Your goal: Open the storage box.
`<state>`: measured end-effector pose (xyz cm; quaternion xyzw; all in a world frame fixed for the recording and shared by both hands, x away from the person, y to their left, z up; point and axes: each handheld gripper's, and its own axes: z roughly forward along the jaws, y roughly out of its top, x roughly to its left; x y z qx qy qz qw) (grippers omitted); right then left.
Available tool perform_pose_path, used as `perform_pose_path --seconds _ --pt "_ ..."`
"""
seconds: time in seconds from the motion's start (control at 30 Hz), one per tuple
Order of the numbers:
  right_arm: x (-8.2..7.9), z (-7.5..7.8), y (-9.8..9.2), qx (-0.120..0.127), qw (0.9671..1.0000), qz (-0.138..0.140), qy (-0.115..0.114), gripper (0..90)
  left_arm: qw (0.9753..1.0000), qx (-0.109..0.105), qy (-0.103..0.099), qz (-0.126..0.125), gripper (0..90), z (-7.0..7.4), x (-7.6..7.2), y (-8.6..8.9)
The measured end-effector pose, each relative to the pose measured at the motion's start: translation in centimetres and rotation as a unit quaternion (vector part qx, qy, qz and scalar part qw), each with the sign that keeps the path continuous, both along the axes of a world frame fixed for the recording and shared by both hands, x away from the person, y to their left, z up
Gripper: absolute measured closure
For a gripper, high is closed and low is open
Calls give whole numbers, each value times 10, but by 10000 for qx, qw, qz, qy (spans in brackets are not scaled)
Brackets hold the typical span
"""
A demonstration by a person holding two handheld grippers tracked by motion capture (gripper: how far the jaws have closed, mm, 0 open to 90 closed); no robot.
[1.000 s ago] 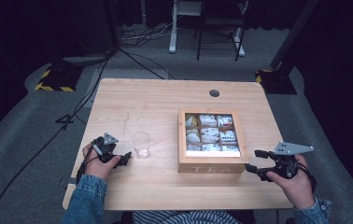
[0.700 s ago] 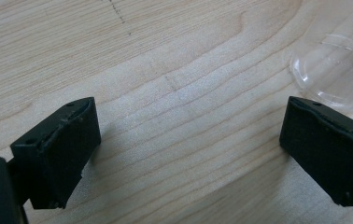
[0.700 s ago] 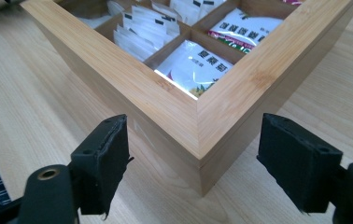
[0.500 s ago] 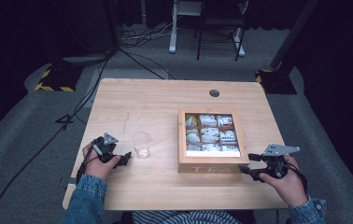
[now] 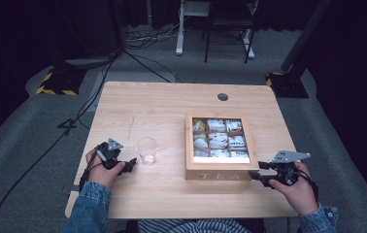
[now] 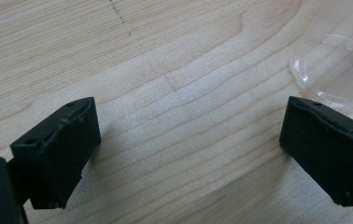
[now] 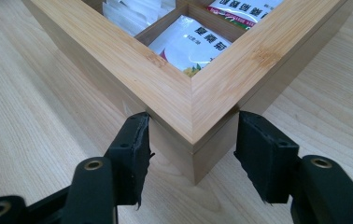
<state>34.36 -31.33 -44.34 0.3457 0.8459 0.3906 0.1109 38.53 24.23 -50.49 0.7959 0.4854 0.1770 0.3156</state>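
Bare table (image 5: 167,104) beyond clear cup (image 5: 146,150) and tea box (image 5: 219,171).

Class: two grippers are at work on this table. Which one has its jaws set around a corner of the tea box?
The right gripper: its jaws straddle the near right corner of the tea box. The left gripper stands open over bare table, beside the cup.
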Motion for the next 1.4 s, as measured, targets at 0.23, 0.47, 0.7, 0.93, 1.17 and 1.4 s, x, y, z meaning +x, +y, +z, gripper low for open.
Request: perform_pose_path --seconds 0.23,0.47,0.7,0.93,1.17,1.4 --pt "-1 1 1 -66 10000 8 -54 458 10000 12 2 -8 56 0 0 0" --pt "-3 4 2 -147 9998 39 -154 485 10000 3 0 -3 56 0 0 0" --pt "-3 8 2 -137 9998 32 -170 491 10000 4 3 -6 56 0 0 0" --pt "-4 14 2 -37 9997 -48 -218 493 10000 6 0 -2 56 0 0 0" --pt "-6 22 1 63 9990 -142 -423 465 10000 17 -14 -1 58 0 0 0" --pt "-7 36 1 101 9958 -212 -884 416 10000 8 -12 54 85 1 -2 -1"
